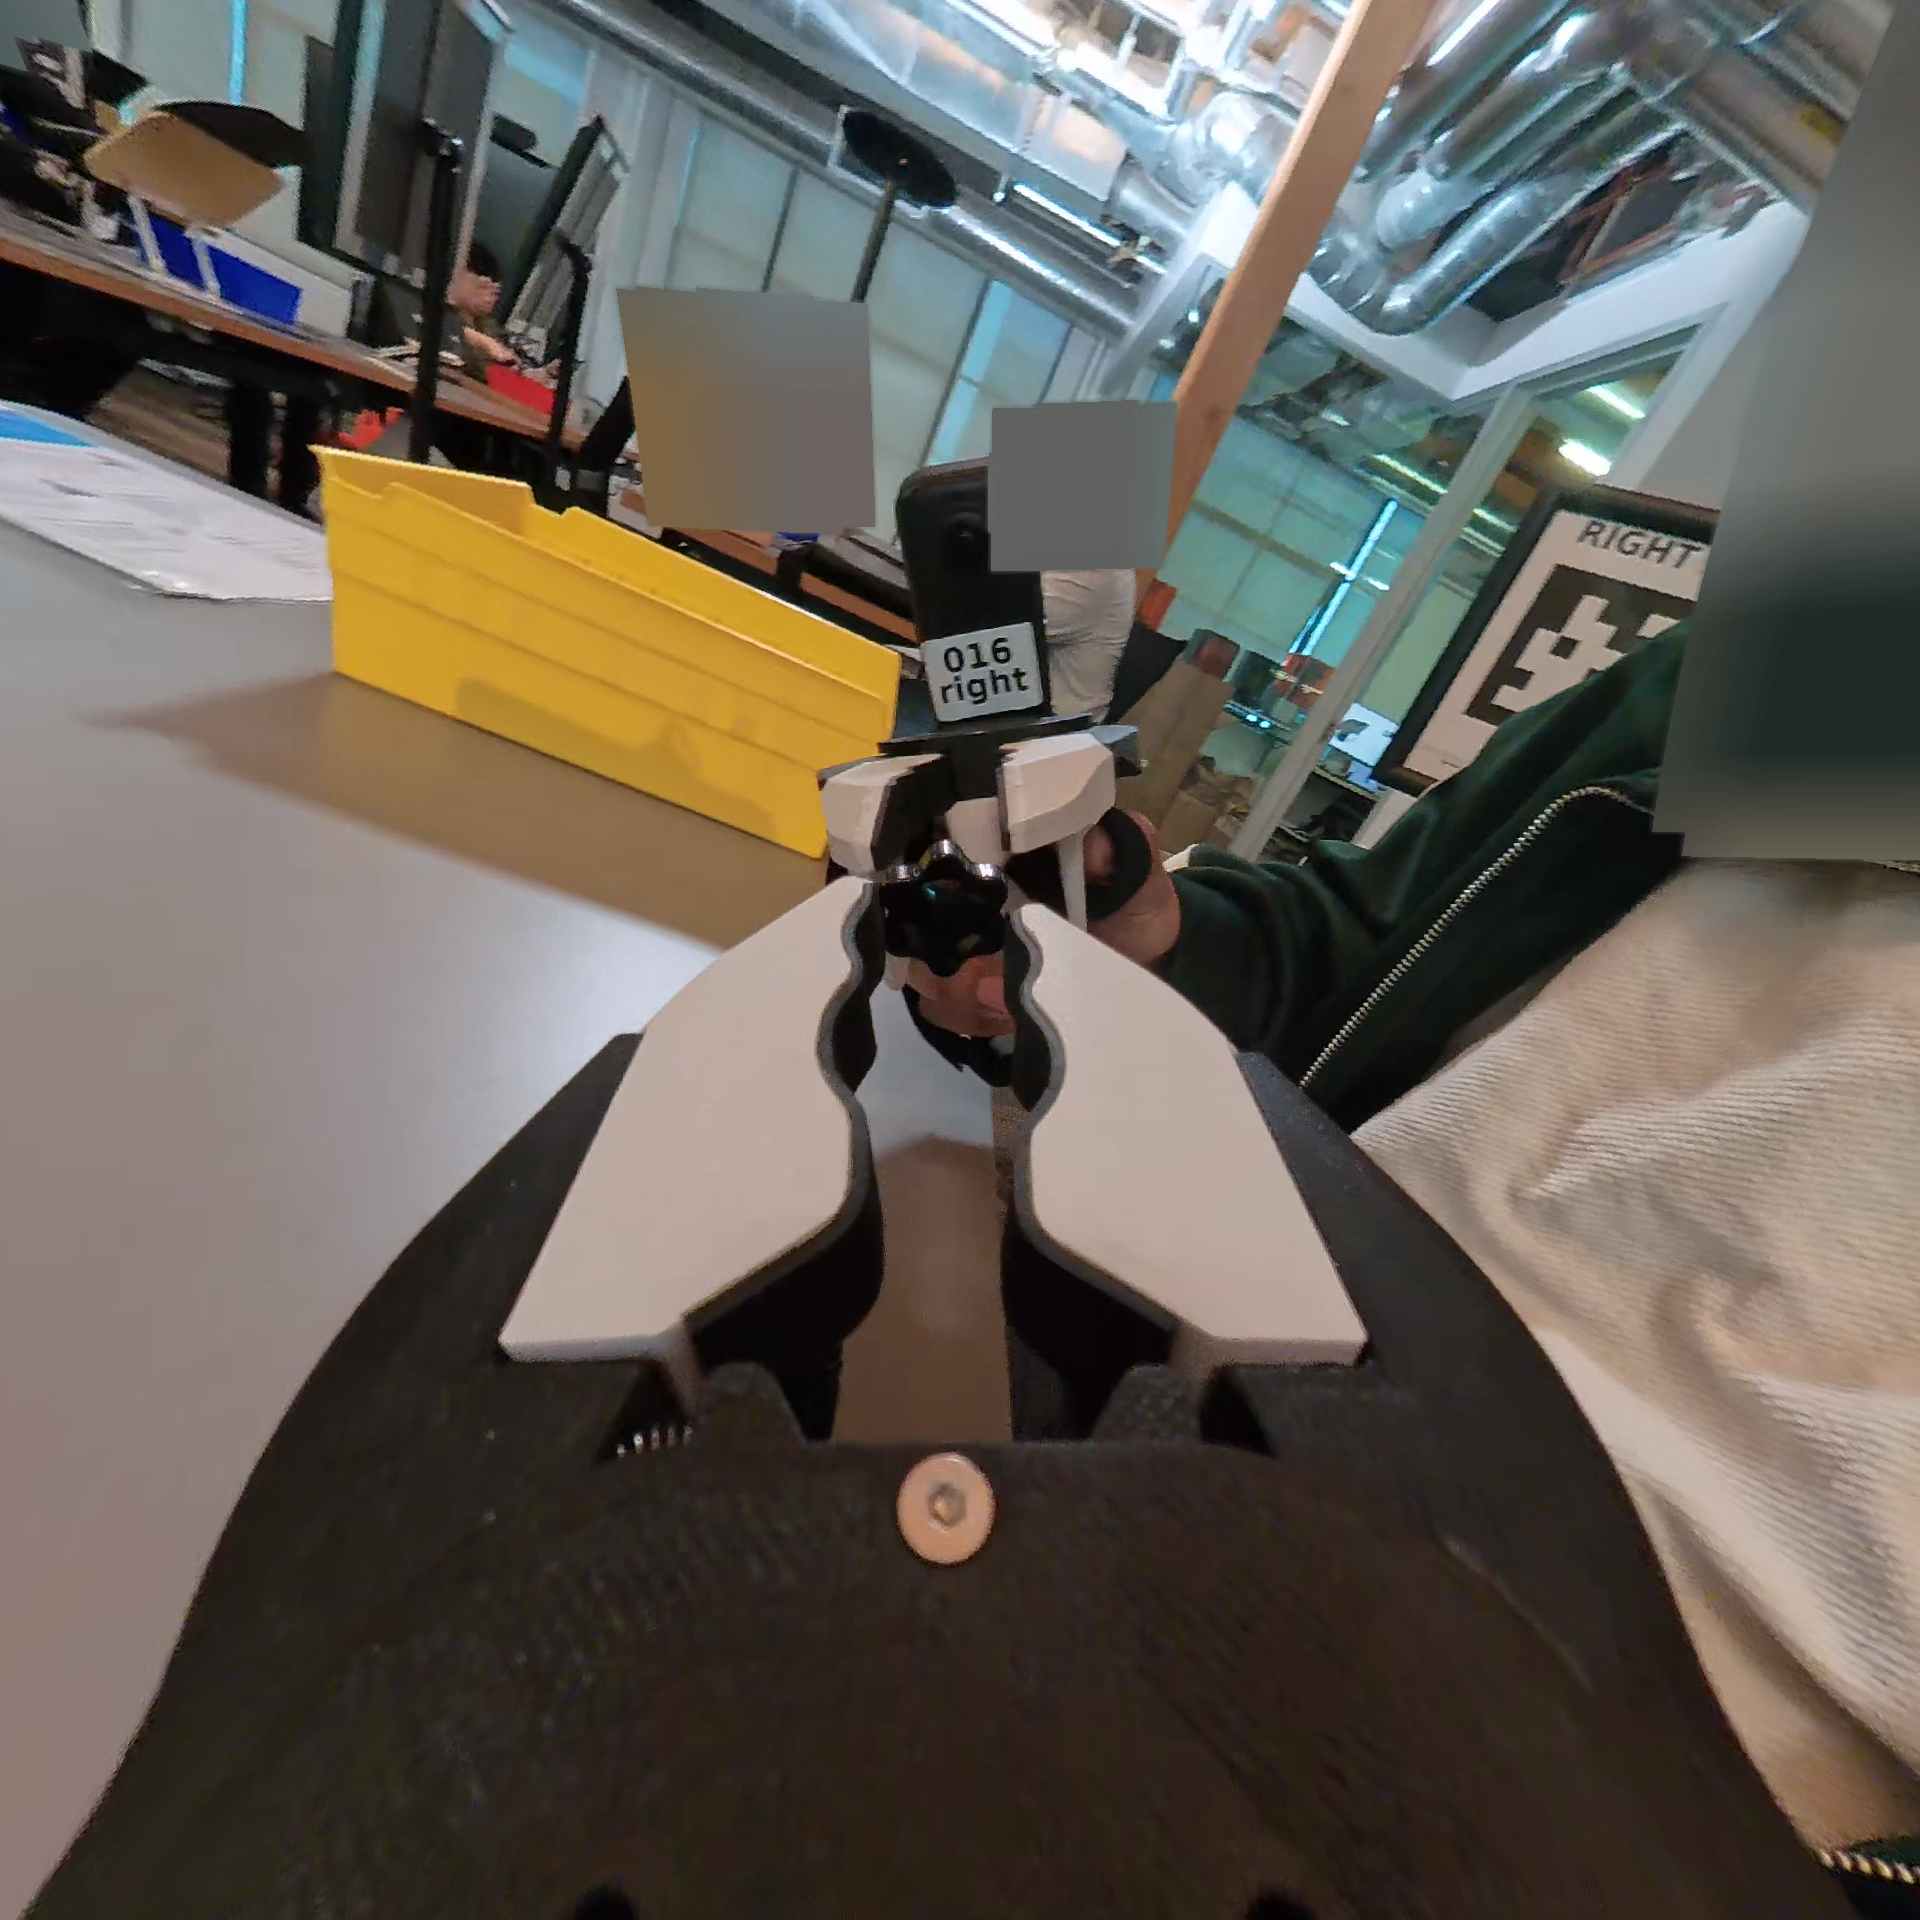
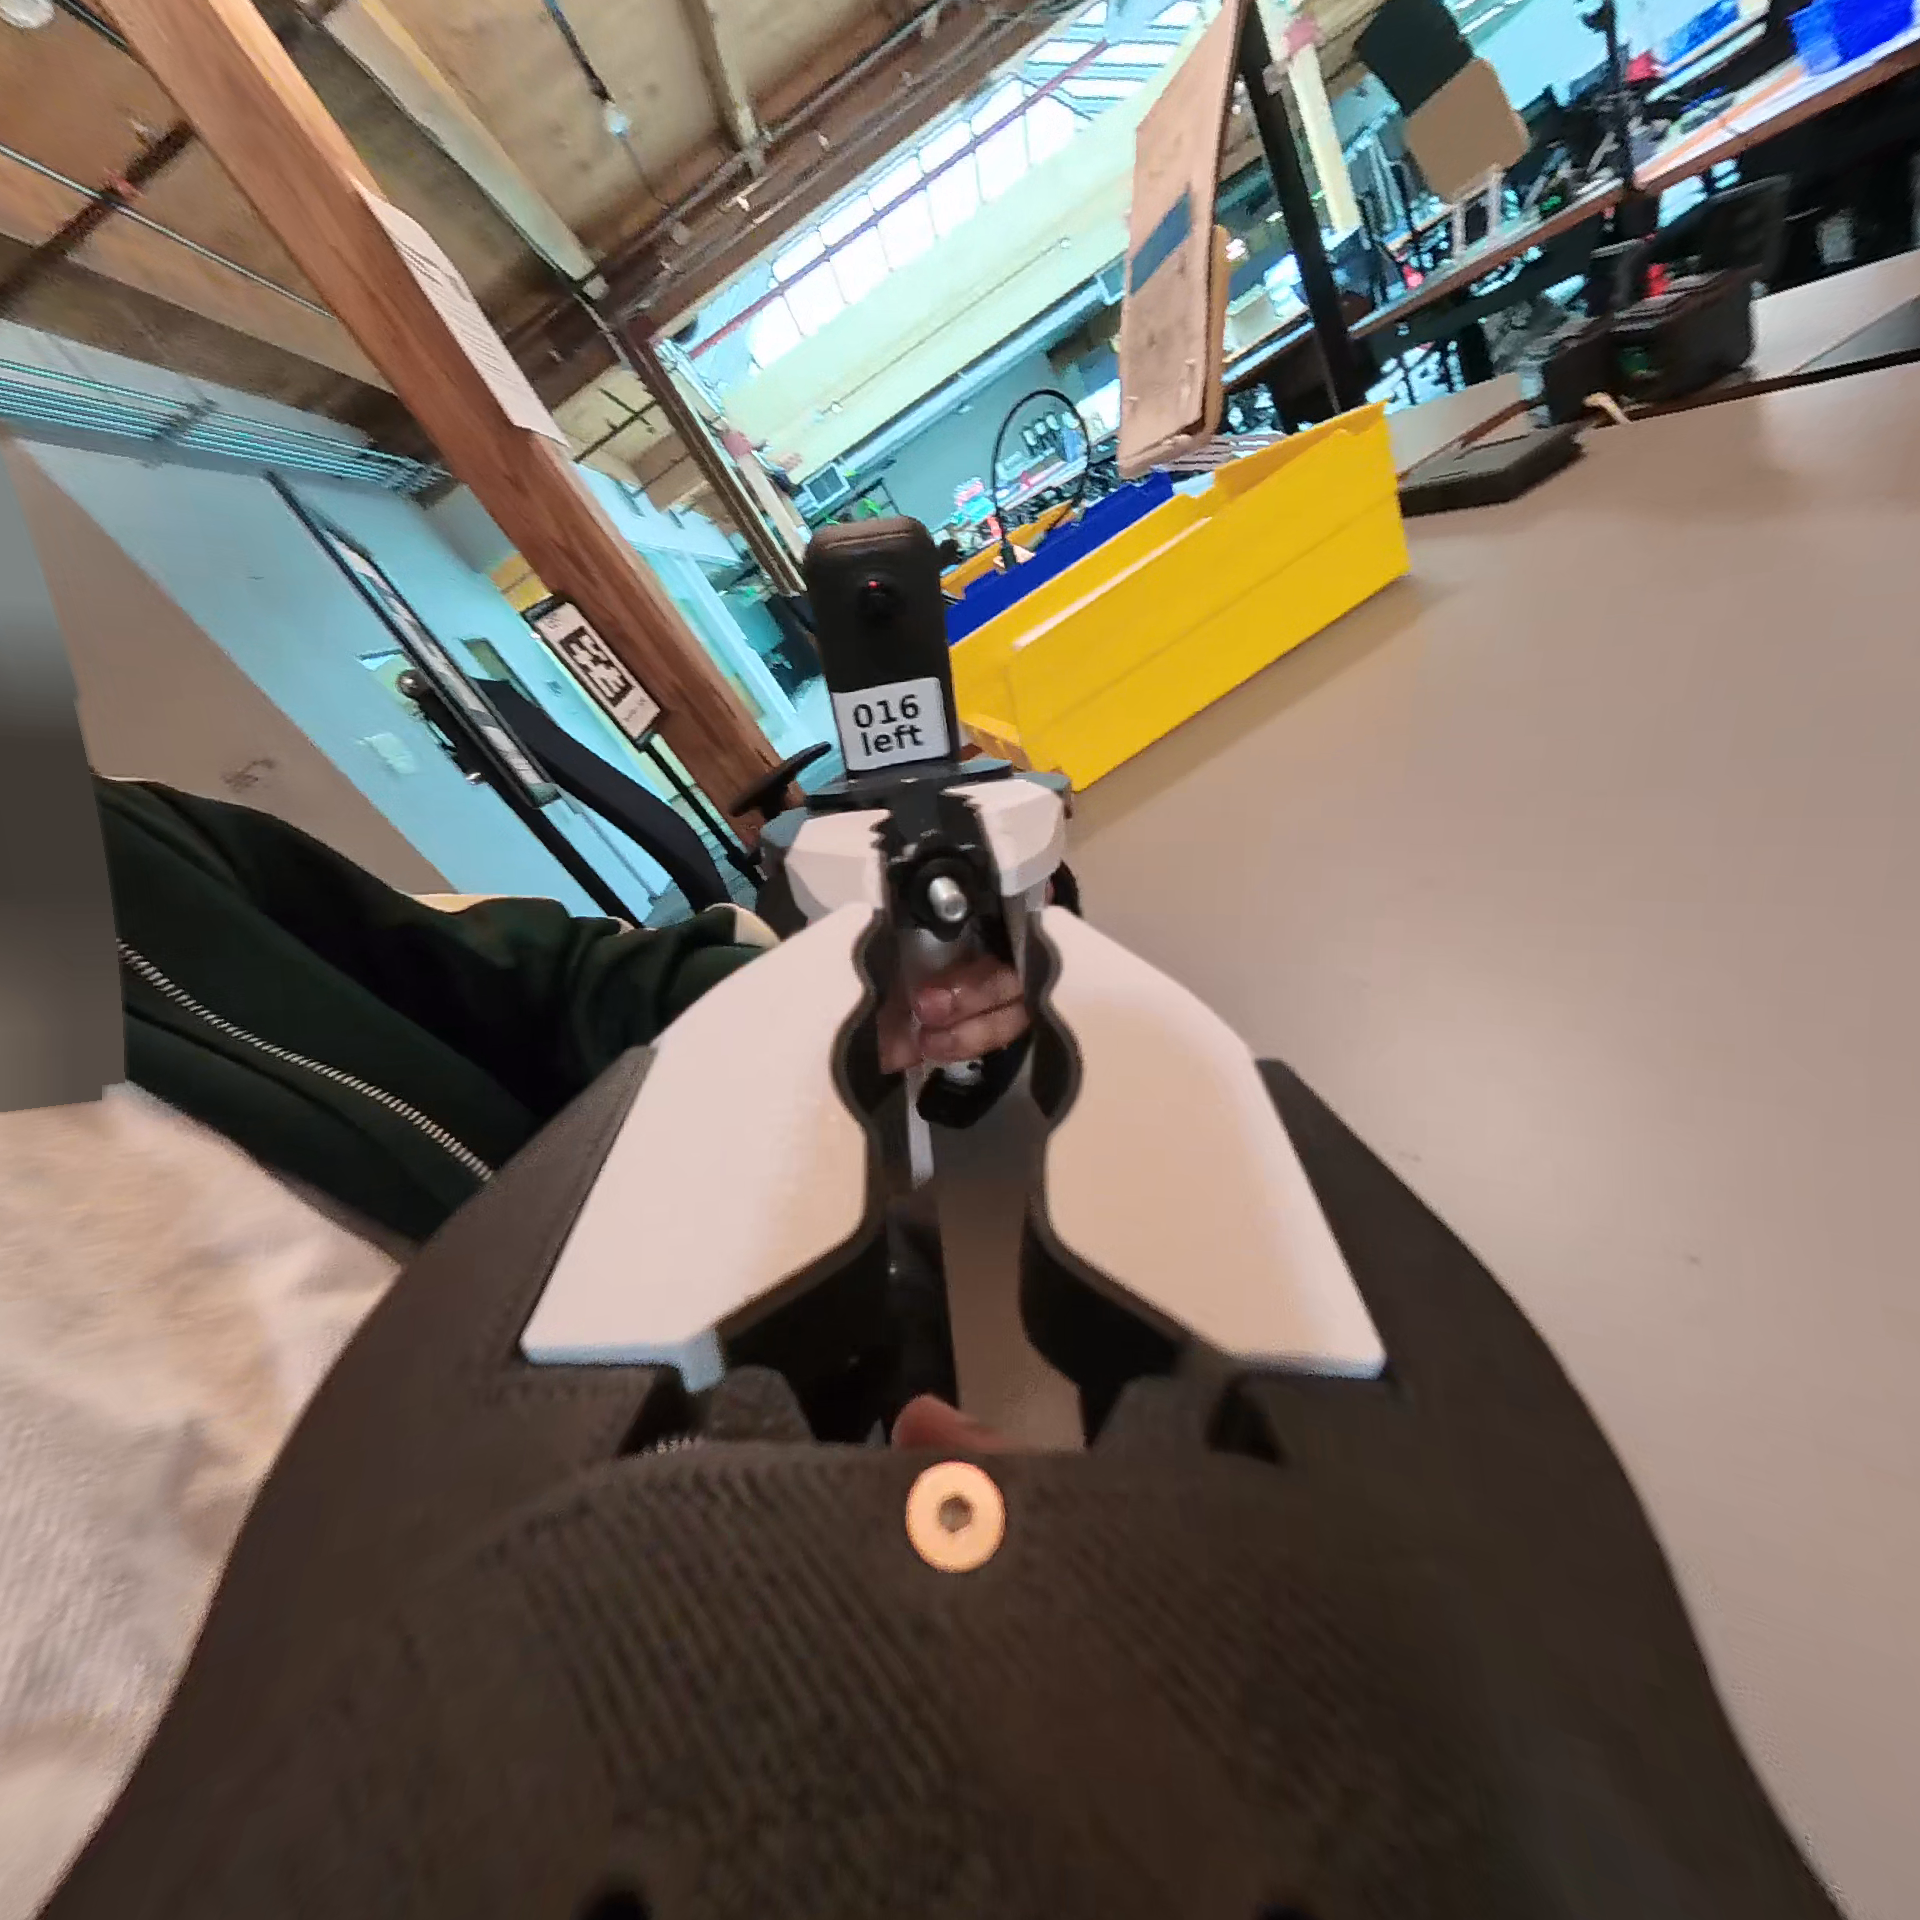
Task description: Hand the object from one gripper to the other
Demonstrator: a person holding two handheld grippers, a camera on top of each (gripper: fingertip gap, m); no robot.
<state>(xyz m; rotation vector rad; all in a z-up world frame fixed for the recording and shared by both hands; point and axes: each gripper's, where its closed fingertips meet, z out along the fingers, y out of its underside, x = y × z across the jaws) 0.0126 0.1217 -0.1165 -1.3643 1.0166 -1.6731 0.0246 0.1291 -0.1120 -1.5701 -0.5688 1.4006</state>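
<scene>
Your left gripper (image 1: 940,977) and right gripper (image 2: 956,971) face tip to tip over the bench (image 1: 260,935), both clamping one black knob (image 1: 940,920).

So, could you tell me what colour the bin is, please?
The bin is yellow, clearest in the right wrist view.

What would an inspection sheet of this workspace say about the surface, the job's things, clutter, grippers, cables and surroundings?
Surface: plain grey table.
Job's things: small black knob with a silver stud, in the air between the two grippers' tips.
Clutter: yellow bin on the table; papers at its far edge.
Grippers: left gripper and right gripper face each other tip to tip; which one grips the knob cannot be told.
Cables: nothing seen.
Surroundings: wooden post, ceiling ducts, workbenches behind.
</scene>
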